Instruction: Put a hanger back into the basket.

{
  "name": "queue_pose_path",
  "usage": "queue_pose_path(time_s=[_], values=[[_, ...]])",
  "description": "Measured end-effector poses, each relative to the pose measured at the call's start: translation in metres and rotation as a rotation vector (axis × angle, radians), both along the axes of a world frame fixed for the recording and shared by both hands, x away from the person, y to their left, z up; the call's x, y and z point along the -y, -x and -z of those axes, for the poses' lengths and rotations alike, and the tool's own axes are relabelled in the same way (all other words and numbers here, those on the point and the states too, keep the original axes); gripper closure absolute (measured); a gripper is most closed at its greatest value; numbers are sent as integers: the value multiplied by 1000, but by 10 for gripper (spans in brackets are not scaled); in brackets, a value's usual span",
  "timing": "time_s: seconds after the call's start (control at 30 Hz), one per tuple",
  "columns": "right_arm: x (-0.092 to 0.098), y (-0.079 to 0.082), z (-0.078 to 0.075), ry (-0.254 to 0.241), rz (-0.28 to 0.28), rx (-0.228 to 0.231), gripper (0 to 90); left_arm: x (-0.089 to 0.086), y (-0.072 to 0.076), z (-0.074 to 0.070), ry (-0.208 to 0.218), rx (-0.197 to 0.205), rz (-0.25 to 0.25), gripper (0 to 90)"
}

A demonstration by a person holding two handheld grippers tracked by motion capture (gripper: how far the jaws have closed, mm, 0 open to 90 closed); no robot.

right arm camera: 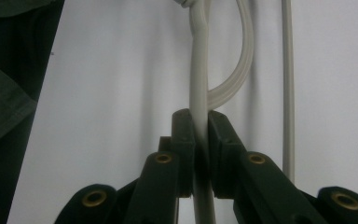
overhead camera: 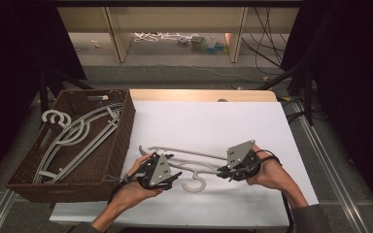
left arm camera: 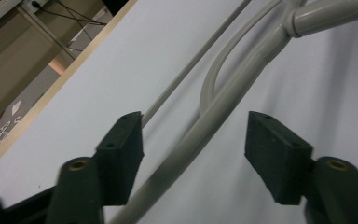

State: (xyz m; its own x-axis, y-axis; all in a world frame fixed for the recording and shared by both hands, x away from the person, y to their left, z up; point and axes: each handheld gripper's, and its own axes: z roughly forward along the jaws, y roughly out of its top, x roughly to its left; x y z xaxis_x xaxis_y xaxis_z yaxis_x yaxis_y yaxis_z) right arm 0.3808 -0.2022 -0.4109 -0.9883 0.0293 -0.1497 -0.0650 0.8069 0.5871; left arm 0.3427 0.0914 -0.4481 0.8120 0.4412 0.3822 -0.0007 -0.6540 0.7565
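A grey plastic hanger (overhead camera: 194, 165) lies on the white table top, hook toward the person. My right gripper (overhead camera: 222, 171) is shut on the hanger's right arm (right arm camera: 198, 84), which runs up between its pads. My left gripper (overhead camera: 175, 173) is open around the hanger's left arm (left arm camera: 223, 100), its jaws apart on either side with the arm passing between them. The thin lower bar (left arm camera: 191, 60) of the hanger runs beside the left pad.
A brown wicker basket (overhead camera: 119, 141) at the table's left holds several more grey hangers (overhead camera: 77, 136). The table's wooden far edge (overhead camera: 199, 94) and right edge border the white surface (overhead camera: 213, 126). Shelving and cables stand on the floor beyond.
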Motion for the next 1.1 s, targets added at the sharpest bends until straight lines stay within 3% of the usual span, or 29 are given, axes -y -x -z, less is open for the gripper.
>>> queue_pose_path(time_s=[0.17,0.2,0.3,0.33,0.5,0.6,0.67,0.7,0.77,0.83,0.93,1.03,1.1], values=[[-1,1,0,-8,-11,-5,828,8,-3,-1,-31,28,53,495],[-2,1,0,-10,-17,-10,829,8,-4,-1,-39,17,63,541],[-3,0,1,-9,-18,8,828,10,-5,0,-81,29,131,648],[-1,1,0,-2,-19,-11,828,10,-4,0,-90,41,148,666],[-1,1,0,-7,-26,-35,828,10,-3,-3,-136,88,186,696],[0,-1,1,-17,-40,-13,827,12,0,-7,-198,129,226,721],[2,1,-1,-18,-39,-30,825,14,3,-10,-223,141,232,731],[3,-1,-1,-22,-46,-10,823,15,4,-10,-216,148,232,735],[5,0,-2,-32,-33,-30,815,15,5,-12,-223,144,240,744],[6,-1,-2,-50,-26,-11,803,14,5,-14,-216,147,250,759],[9,-2,-4,-67,2,-12,783,14,6,-17,-166,109,260,786],[11,-3,-6,-94,43,-16,756,14,8,-20,-165,110,252,793],[11,-3,-7,-103,63,-8,717,14,9,-23,-139,77,229,793]])
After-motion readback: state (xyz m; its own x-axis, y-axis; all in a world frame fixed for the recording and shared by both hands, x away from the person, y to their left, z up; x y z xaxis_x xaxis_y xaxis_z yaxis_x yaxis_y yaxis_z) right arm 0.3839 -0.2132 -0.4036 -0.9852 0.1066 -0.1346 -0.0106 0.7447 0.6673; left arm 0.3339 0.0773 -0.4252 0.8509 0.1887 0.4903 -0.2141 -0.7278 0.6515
